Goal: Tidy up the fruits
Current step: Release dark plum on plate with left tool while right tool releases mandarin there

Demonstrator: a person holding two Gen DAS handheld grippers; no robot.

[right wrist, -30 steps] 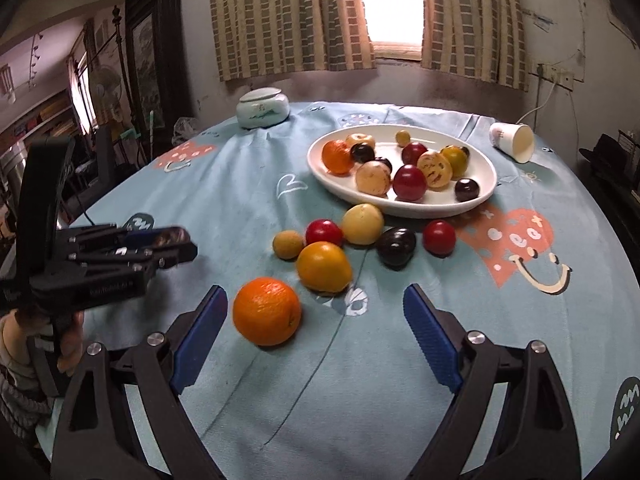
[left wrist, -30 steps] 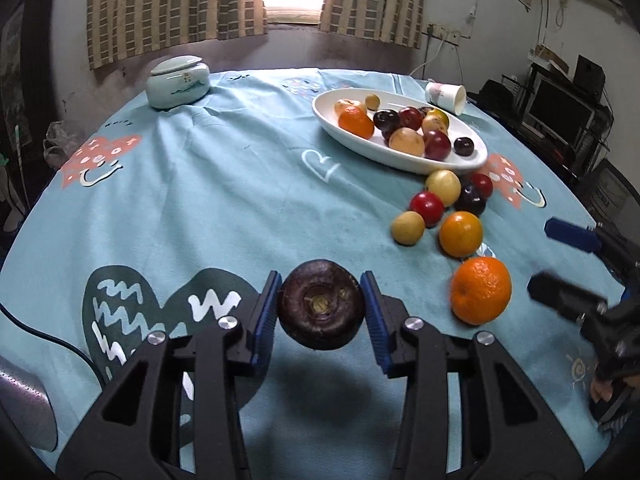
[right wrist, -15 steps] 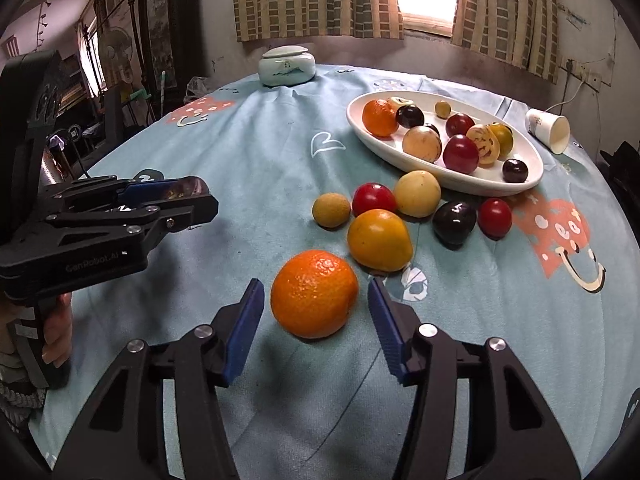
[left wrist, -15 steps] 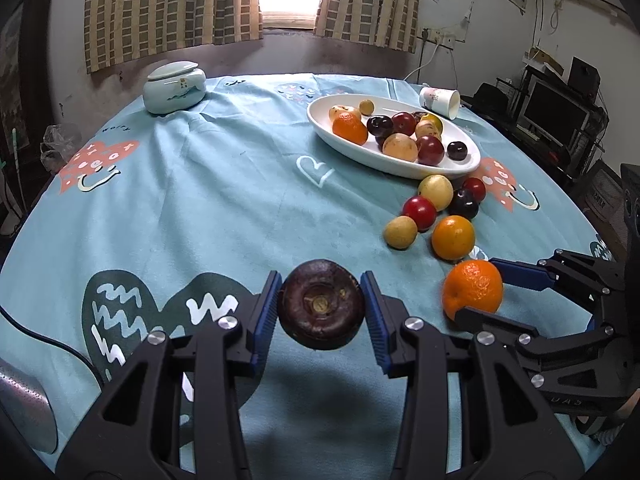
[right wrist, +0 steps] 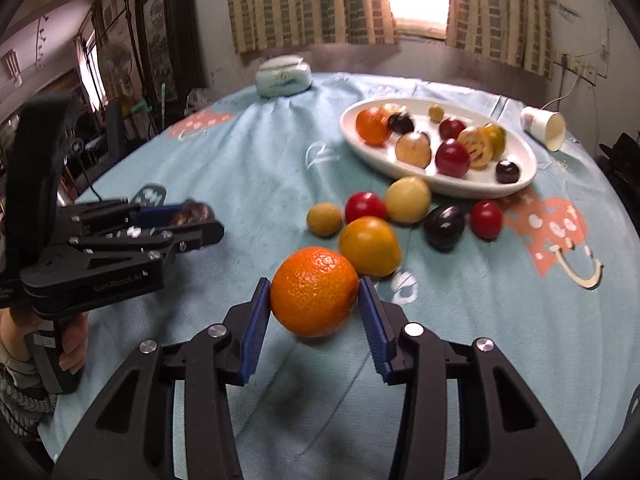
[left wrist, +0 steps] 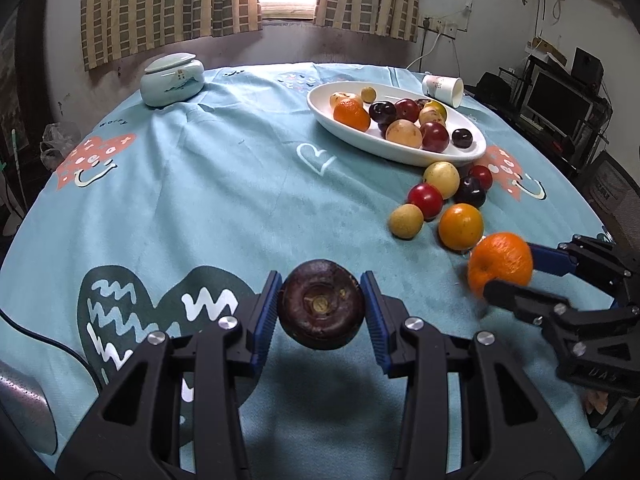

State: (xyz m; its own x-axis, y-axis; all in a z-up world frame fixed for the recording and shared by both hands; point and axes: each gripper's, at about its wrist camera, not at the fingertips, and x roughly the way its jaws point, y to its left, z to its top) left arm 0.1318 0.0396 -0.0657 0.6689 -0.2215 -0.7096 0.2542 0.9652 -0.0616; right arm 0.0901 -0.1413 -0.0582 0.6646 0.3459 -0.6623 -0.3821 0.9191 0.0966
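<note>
With the left gripper clamped on a mangosteen and the right gripper on an orange, both fruits probably need carrying to the dish beyond the loose fruit.

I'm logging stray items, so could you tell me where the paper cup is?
The paper cup lies tipped on its side at the table's far right, just beyond the white plate.
</note>
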